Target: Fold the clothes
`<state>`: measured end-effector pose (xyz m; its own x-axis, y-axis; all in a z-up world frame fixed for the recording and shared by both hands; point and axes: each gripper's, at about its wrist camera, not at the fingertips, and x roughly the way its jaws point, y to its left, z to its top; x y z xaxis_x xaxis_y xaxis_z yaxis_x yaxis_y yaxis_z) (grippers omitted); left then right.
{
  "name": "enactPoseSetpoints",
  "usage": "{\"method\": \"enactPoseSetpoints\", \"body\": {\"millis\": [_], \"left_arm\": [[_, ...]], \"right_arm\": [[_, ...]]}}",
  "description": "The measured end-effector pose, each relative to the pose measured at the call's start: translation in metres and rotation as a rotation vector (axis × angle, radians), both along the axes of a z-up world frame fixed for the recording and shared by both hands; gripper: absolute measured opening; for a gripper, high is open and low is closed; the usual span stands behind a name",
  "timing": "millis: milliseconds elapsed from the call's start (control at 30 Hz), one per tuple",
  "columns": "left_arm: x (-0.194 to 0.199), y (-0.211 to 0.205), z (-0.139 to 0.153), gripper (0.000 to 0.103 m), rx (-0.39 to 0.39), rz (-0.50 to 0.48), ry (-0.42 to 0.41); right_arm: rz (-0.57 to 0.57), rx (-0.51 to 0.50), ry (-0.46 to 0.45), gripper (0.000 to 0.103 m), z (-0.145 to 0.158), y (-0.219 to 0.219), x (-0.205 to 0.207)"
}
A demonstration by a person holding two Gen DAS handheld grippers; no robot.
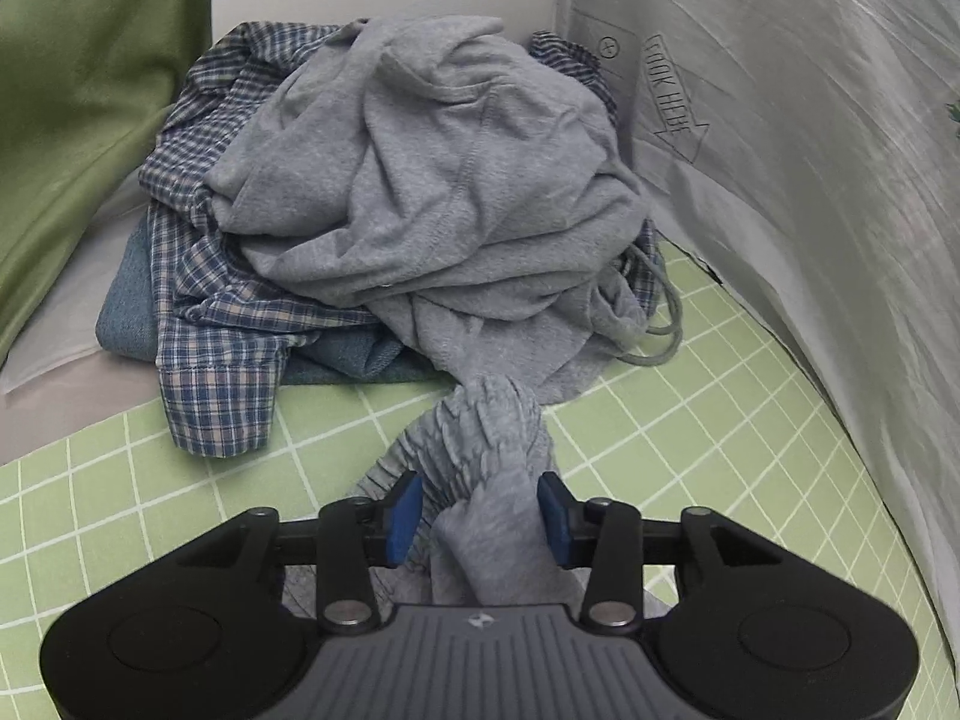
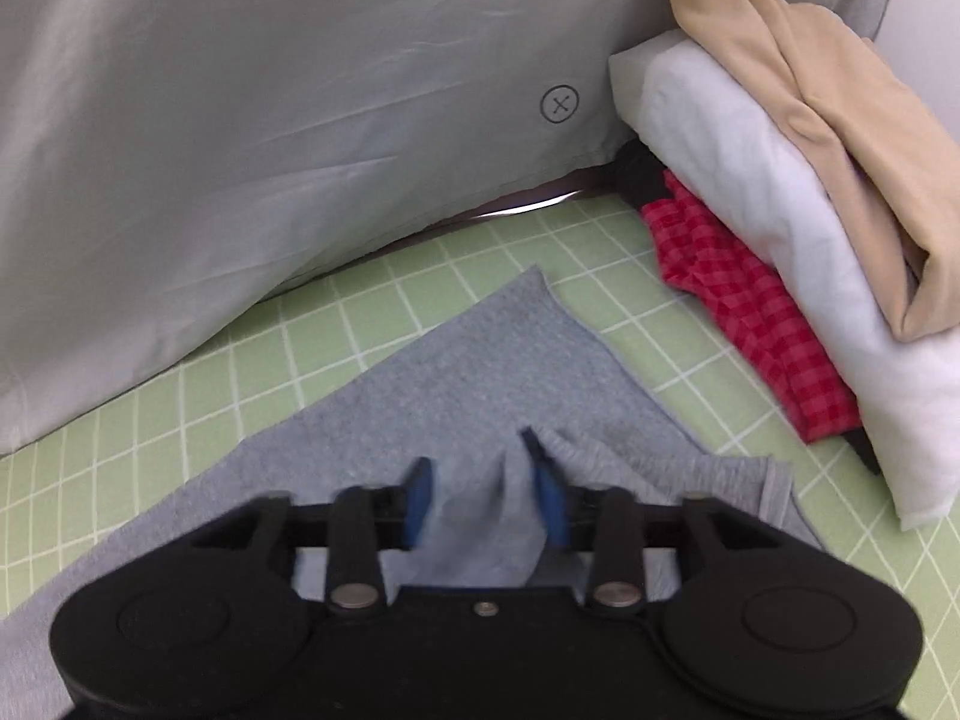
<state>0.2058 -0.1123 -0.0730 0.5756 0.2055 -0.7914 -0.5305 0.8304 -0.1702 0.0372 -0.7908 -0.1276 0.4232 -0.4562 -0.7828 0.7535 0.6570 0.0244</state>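
Observation:
A grey knit garment lies on the green grid mat [image 1: 720, 420]. My left gripper [image 1: 480, 510] is shut on its bunched ribbed waistband [image 1: 480, 432] near the front of the pile. In the right wrist view the same grey garment [image 2: 420, 390] lies spread flat across the mat [image 2: 180, 420]. My right gripper [image 2: 486, 498] is shut on a raised fold of it. A heap of unfolded clothes sits behind the left gripper: a grey sweatshirt [image 1: 432, 180] on top, a blue plaid shirt [image 1: 210, 300] and blue denim [image 1: 126, 306] beneath.
A stack of folded clothes stands at the right: beige [image 2: 828, 120] on white [image 2: 750, 192] on red checked fabric [image 2: 750, 324]. A grey printed sheet [image 2: 270, 120] hangs along the back, also in the left wrist view [image 1: 780, 120]. Green cloth [image 1: 78, 120] hangs at the left.

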Motion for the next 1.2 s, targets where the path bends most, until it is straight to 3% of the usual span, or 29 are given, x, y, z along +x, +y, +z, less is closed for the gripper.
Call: {"method": "enactPoseSetpoints", "body": {"millis": [200,367,533,600,633,667,700,733,800,833,1033,1167,1200], "left_arm": [[-0.026,-0.034,0.007,0.049,-0.078,-0.099,-0.003],[-0.039,-0.069,-0.009,0.049,-0.130,-0.198,0.048],[-0.050,-0.102,-0.025,0.047,-0.169,-0.290,0.096],[-0.053,-0.114,-0.031,0.039,-0.183,-0.325,0.114],[-0.053,-0.116,-0.033,0.034,-0.186,-0.332,0.117],[-0.051,-0.118,-0.035,0.023,-0.188,-0.334,0.123],[-0.050,-0.120,-0.037,0.015,-0.190,-0.337,0.128],[-0.048,-0.120,-0.039,0.012,-0.191,-0.337,0.130],[-0.045,-0.120,-0.040,0.002,-0.191,-0.336,0.124],[-0.043,-0.120,-0.040,0.002,-0.194,-0.338,0.118],[-0.022,-0.119,-0.031,0.001,-0.210,-0.338,0.054],[0.007,-0.120,-0.020,0.001,-0.251,-0.318,-0.054],[0.014,-0.122,-0.018,0.006,-0.250,-0.311,-0.079]], "right_arm": [[0.025,0.032,-0.081,0.053,0.018,0.046,-0.032],[0.079,0.063,-0.092,0.053,0.013,0.092,-0.040],[0.116,0.114,-0.092,0.045,0.002,0.118,-0.044],[0.125,0.123,-0.087,0.040,0.000,0.121,-0.043],[0.130,0.128,-0.085,0.032,-0.002,0.122,-0.042],[0.134,0.133,-0.082,0.023,-0.003,0.123,-0.041],[0.139,0.138,-0.080,0.020,-0.004,0.124,-0.041],[0.141,0.138,-0.079,0.016,-0.005,0.124,-0.040],[0.151,0.124,-0.079,0.004,-0.001,0.122,-0.037],[0.160,0.116,-0.079,0.001,0.001,0.121,-0.035],[0.219,0.079,-0.114,0.000,0.019,0.109,-0.006],[0.214,0.086,-0.216,0.001,0.026,0.089,0.033],[0.209,0.094,-0.240,0.002,0.027,0.086,0.040]]}}
